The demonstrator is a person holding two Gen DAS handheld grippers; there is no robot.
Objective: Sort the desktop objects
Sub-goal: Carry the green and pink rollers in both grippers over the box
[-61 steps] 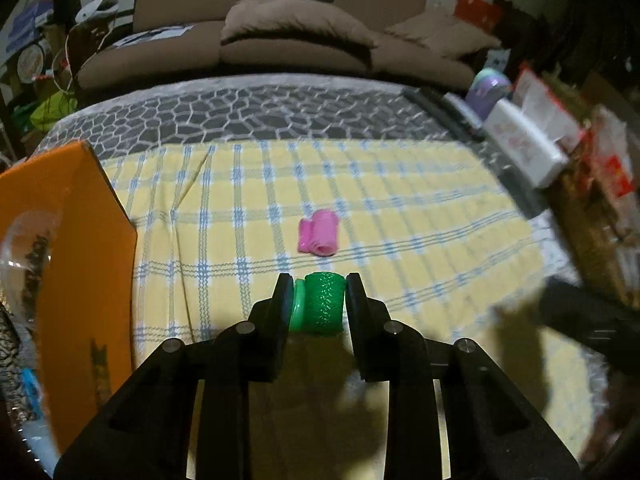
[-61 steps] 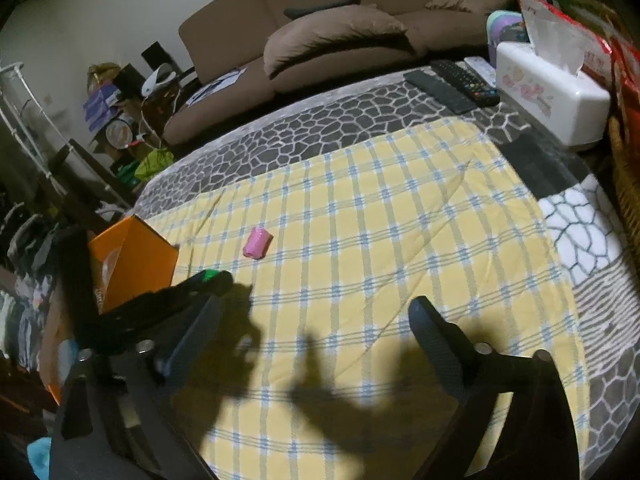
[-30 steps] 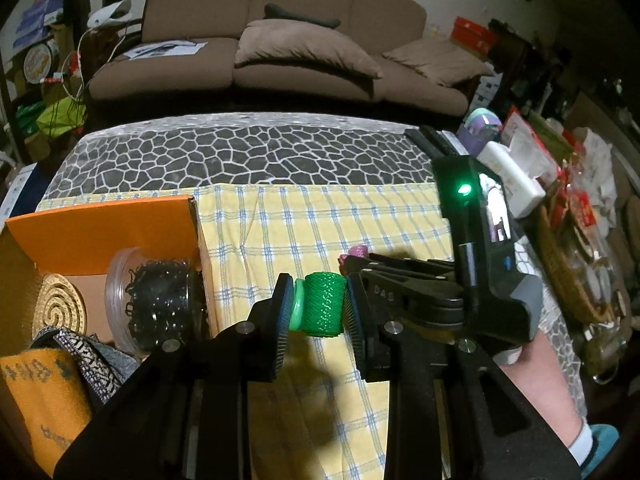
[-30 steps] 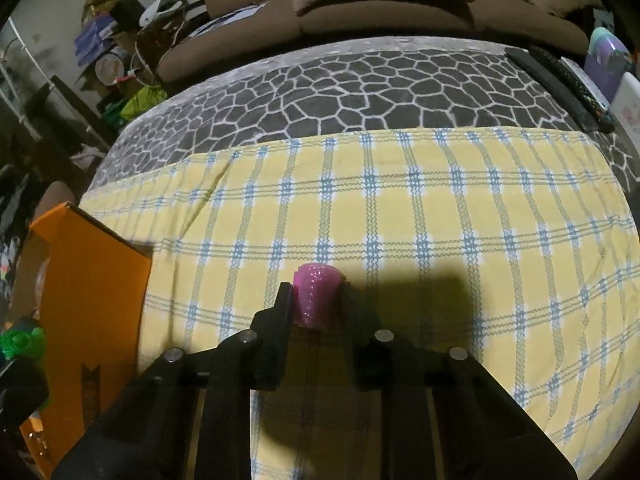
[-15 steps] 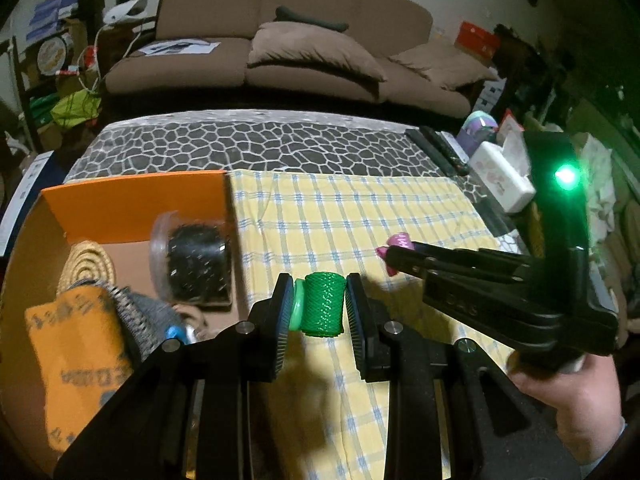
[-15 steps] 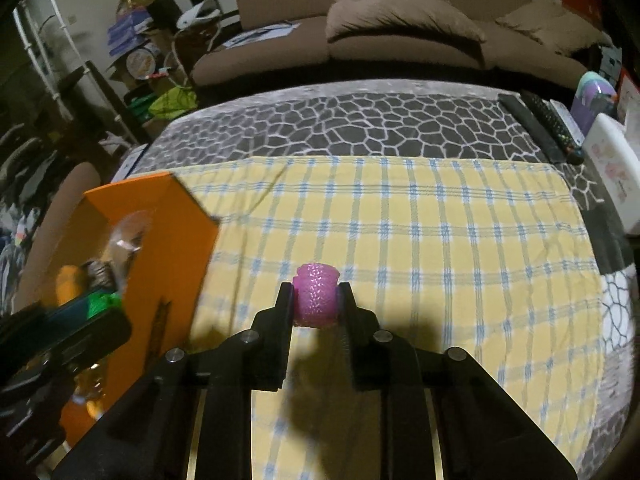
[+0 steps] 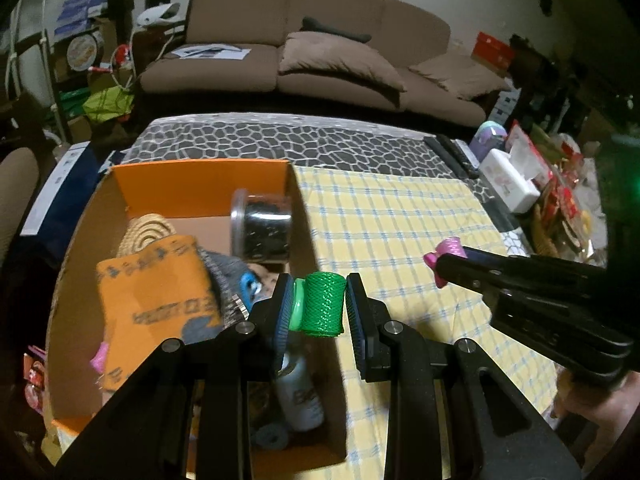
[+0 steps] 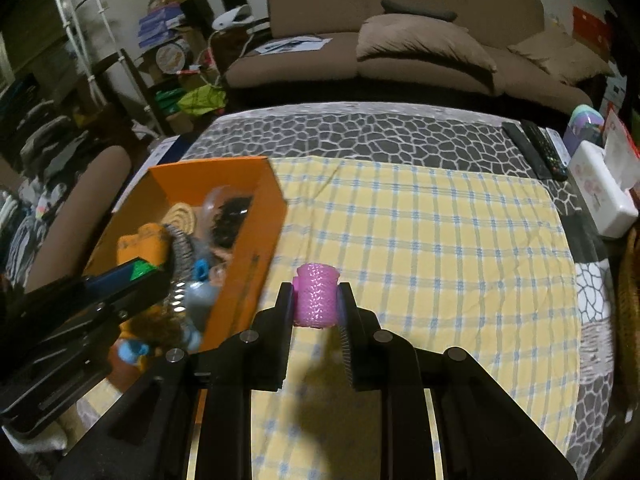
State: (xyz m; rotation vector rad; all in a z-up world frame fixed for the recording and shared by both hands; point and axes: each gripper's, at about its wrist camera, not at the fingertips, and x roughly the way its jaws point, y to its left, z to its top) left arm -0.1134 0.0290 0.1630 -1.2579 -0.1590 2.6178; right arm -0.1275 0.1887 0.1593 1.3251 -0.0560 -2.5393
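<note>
My left gripper [image 7: 318, 306] is shut on a green ribbed roller [image 7: 322, 305], held in the air over the right wall of the orange cardboard box [image 7: 200, 184]. My right gripper [image 8: 316, 302] is shut on a pink ribbed roller [image 8: 315, 300] above the yellow checked cloth [image 8: 440, 240], just right of the box [image 8: 260, 236]. In the left wrist view the right gripper [image 7: 438, 264] reaches in from the right with the pink roller [image 7: 446, 252] at its tip. In the right wrist view the left gripper [image 8: 140, 272] shows at the left over the box.
The box holds a clear jar of dark bits [image 7: 262, 226], a coiled mat [image 7: 148, 230], an orange pouch [image 7: 156, 292] and a white bottle [image 7: 300, 392]. Remotes [image 8: 536, 148] and a white tissue box [image 8: 600, 196] lie at the table's right edge. A brown sofa [image 8: 400, 48] stands behind.
Both grippers rose and moved left toward the orange box, each keeping its roller. The box now fills more of the left wrist view, and the pink roller is clear of the cloth.
</note>
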